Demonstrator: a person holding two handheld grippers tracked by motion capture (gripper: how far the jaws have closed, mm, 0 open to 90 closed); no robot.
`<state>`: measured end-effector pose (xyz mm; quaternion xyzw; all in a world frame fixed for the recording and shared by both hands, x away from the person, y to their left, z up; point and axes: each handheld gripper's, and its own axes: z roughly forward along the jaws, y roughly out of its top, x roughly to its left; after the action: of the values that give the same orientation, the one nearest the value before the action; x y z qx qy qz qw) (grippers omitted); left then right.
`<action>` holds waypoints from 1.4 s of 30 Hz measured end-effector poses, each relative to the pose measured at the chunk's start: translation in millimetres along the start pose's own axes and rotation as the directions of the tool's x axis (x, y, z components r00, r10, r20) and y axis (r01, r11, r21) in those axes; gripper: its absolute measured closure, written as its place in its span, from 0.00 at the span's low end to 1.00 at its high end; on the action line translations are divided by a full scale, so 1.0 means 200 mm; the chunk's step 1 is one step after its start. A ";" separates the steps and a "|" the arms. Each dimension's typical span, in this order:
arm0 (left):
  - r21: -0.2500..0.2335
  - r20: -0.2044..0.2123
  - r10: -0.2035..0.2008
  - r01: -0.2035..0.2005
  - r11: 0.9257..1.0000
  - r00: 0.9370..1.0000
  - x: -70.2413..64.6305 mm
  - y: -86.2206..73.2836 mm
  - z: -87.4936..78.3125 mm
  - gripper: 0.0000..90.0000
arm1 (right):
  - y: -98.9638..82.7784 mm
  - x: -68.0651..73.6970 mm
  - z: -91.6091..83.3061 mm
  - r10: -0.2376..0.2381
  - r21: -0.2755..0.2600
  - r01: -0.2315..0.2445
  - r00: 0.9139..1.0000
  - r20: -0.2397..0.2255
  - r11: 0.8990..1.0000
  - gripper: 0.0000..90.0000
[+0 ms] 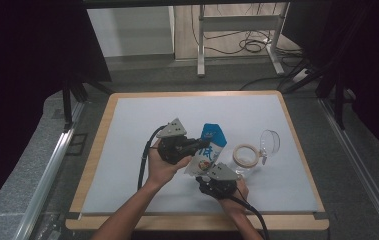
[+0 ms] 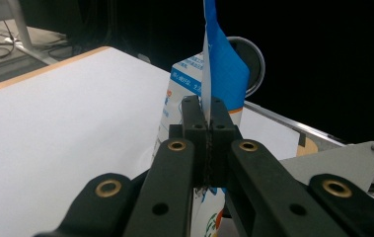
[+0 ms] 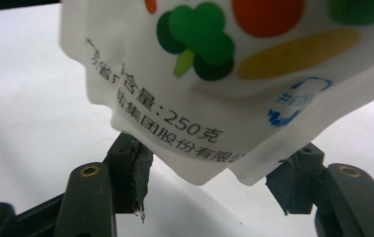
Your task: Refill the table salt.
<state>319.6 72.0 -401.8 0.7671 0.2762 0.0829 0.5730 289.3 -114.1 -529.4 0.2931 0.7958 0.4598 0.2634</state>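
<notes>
Your left tool (image 2: pixel 207 116) is clamped on the blue top edge of the pouch (image 1: pixel 206 152), holding it above the table (image 1: pixel 127 150). Your right tool (image 3: pixel 214 180) sits apart around the pouch's bottom corner, pads not pressing.

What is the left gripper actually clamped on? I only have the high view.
Observer: In the left gripper view, the left gripper is shut on the thin sealed edge of the blue-and-white pouch, with the jaws flush together.
Operator: And the right one?
Observer: In the right gripper view, the right gripper has its jaws apart, one on each side of the pouch's bottom edge. The pads don't appear to be pressing on it yet.
Operator: Any print on that end?
Observer: Black text including "250", with a broccoli picture above it.
</notes>
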 end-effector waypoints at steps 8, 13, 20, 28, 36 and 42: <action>0.016 -0.019 0.012 -0.011 1.000 1.000 0.00 0.02 0.03 1.00 | 0.01 -0.01 -0.03 0.059 -0.009 -0.060 0.996 -0.064 0.998 0.50; 0.022 -0.015 0.014 -0.013 1.000 1.000 -0.01 0.03 0.06 1.00 | 0.01 -0.03 -0.04 0.092 -0.008 -0.093 0.991 -0.093 0.996 0.52; 0.033 -0.015 0.010 -0.009 0.999 1.000 -0.01 0.03 0.10 1.00 | -0.01 -0.05 -0.06 0.139 0.006 -0.139 0.982 -0.129 0.990 0.53; 0.043 -0.011 0.006 -0.006 0.999 1.000 -0.01 0.03 0.12 1.00 | -0.02 -0.06 -0.07 0.131 0.011 -0.130 0.986 -0.108 0.991 0.53; 0.025 -0.002 0.007 -0.007 1.000 1.000 -0.03 0.03 0.06 1.00 | -0.04 -0.07 -0.08 0.121 0.002 -0.122 0.989 -0.089 0.993 0.44; 0.021 -0.006 0.005 -0.005 1.000 1.000 -0.05 0.04 0.04 1.00 | -0.03 -0.06 -0.11 0.139 -0.048 -0.143 0.986 -0.087 0.988 0.26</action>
<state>317.5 58.9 -396.2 0.7735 0.2769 0.0840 0.5639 280.9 -138.0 -523.8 0.3220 0.7706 0.5106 0.2044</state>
